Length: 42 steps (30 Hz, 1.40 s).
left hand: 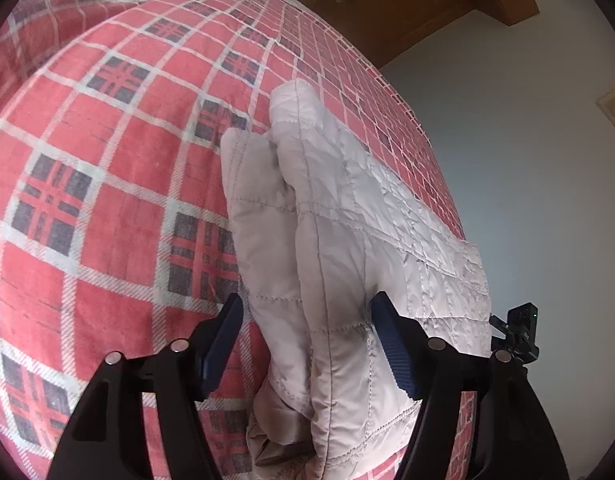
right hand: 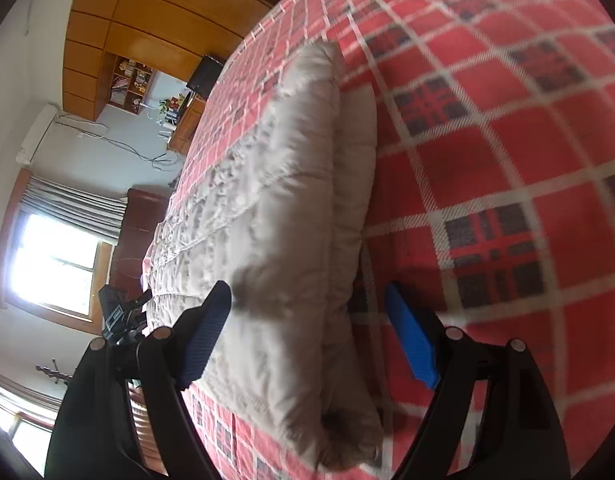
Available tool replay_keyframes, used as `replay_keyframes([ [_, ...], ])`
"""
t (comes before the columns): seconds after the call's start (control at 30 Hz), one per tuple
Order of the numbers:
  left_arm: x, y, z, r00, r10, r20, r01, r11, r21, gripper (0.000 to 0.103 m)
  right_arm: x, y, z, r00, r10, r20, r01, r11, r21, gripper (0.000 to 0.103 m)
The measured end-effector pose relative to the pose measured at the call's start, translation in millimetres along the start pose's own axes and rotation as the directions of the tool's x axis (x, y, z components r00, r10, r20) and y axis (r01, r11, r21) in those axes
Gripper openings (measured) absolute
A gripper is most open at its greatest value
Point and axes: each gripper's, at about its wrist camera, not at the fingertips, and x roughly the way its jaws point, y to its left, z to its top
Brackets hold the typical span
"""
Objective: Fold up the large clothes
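Left wrist view: the left gripper (left hand: 307,320) has its two blue-padded fingers (left hand: 223,344) spread wide apart, one on each side of a folded ridge of a pale grey quilted jacket (left hand: 327,240). The right-hand pad looks pressed against the fabric, while the left-hand pad stands beside it, and it is not clear that it touches. The jacket lies in a long, thick roll on a red plaid blanket (left hand: 99,184) with white lines and dark squares, running away from the gripper toward the far edge of the bed. Its flatter, shinier quilted part spreads to the right near the blanket's edge. Beyond that edge is a pale wall (left hand: 527,160), and at the right a small black device (left hand: 521,332), part of the other tool, shows. In the right wrist view, somewhat blurred, the right gripper (right hand: 307,324) likewise has its blue pads (right hand: 411,340) held far apart, straddling the near end of the same jacket (right hand: 283,208); neither pad is clearly squeezing it. The roll lies along the plaid blanket (right hand: 507,152), with a second folded layer just beside it. To the left are a bright window (right hand: 55,256) with curtains, wooden cabinets (right hand: 147,8) and a shelf of small items.
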Motion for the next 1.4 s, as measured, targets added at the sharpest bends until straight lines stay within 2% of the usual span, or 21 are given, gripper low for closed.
replay_keyframes([
  [0.13, 17.2, 1.1, 3.3, 0.997, -0.064, -0.031, 0.064, 0.998, -0.009, 0.073, 11.2, 5.3, 1.8, 1.000, 0.023, -0.002, -0.023, 0.999, -0.030, 0.080],
  [0.2, 25.0, -4.0, 3.1, 0.997, -0.067, -0.040, 0.067, 0.998, 0.007, 0.080, 17.2, 12.4, 1.8, 1.000, 0.006, -0.003, -0.006, 0.999, -0.052, 0.078],
  [0.27, 30.4, -13.5, 2.8, 0.998, -0.051, -0.041, 0.052, 0.998, 0.036, 0.082, 23.9, 17.9, 2.7, 1.000, 0.015, -0.018, -0.016, 0.997, -0.070, 0.067],
  [0.33, 34.4, -22.4, 1.6, 0.999, -0.024, -0.038, 0.026, 0.998, 0.052, 0.074, 30.6, 22.5, 3.4, 1.000, 0.003, -0.022, -0.005, 0.997, -0.082, 0.065],
  [0.37, 36.8, -26.0, 0.1, 0.999, -0.026, -0.042, 0.028, 0.998, 0.051, 0.060, 32.4, 26.9, 1.7, 1.000, -0.011, -0.019, 0.009, 0.995, -0.103, 0.061],
  [0.4, 37.7, -29.3, -2.9, 0.999, -0.022, -0.045, 0.024, 0.999, 0.045, 0.052, 32.8, 29.4, 0.5, 1.000, -0.015, -0.017, 0.013, 0.993, -0.113, 0.058],
  [0.47, 38.6, -30.6, -5.0, 0.999, -0.029, -0.042, 0.031, 0.999, 0.034, 0.040, 31.0, 30.6, -1.8, 1.000, 0.010, -0.019, -0.012, 0.995, -0.099, 0.042],
  [0.57, 35.5, -30.2, -6.5, 0.997, -0.067, -0.027, 0.067, 0.998, -0.002, 0.030, 24.1, 36.2, -4.9, 0.999, 0.045, -0.007, -0.046, 0.995, -0.088, 0.027],
  [0.63, 31.4, -35.7, -9.2, 0.998, -0.070, -0.010, 0.070, 0.998, 0.005, 0.026, 18.4, 42.5, -7.3, 0.999, 0.049, 0.003, -0.048, 0.994, -0.094, 0.023],
  [0.83, -2.9, -67.0, -23.0, 0.994, -0.112, 0.006, 0.111, 0.992, 0.060, 0.023, -21.4, 71.5, -21.3, 0.995, 0.086, 0.048, -0.078, 0.986, -0.151, 0.018],
  [1.03, -51.0, -94.0, -63.9, 0.987, -0.160, 0.005, 0.159, 0.980, 0.119, 0.023, -70.8, 87.4, -59.7, 0.990, 0.112, 0.084, -0.092, 0.973, -0.213, 0.018],
  [1.13, -71.7, -96.3, -86.8, 0.982, -0.190, 0.008, 0.188, 0.975, 0.123, 0.023, -86.3, 86.6, -84.3, 0.990, 0.115, 0.078, -0.095, 0.970, -0.224, 0.018],
  [1.4, -91.0, -78.5, -152.7, 0.987, -0.159, -0.024, 0.161, 0.978, 0.136, 0.024, -85.7, 68.6, -139.7, 0.996, 0.086, 0.026, -0.079, 0.977, -0.201, 0.018],
])
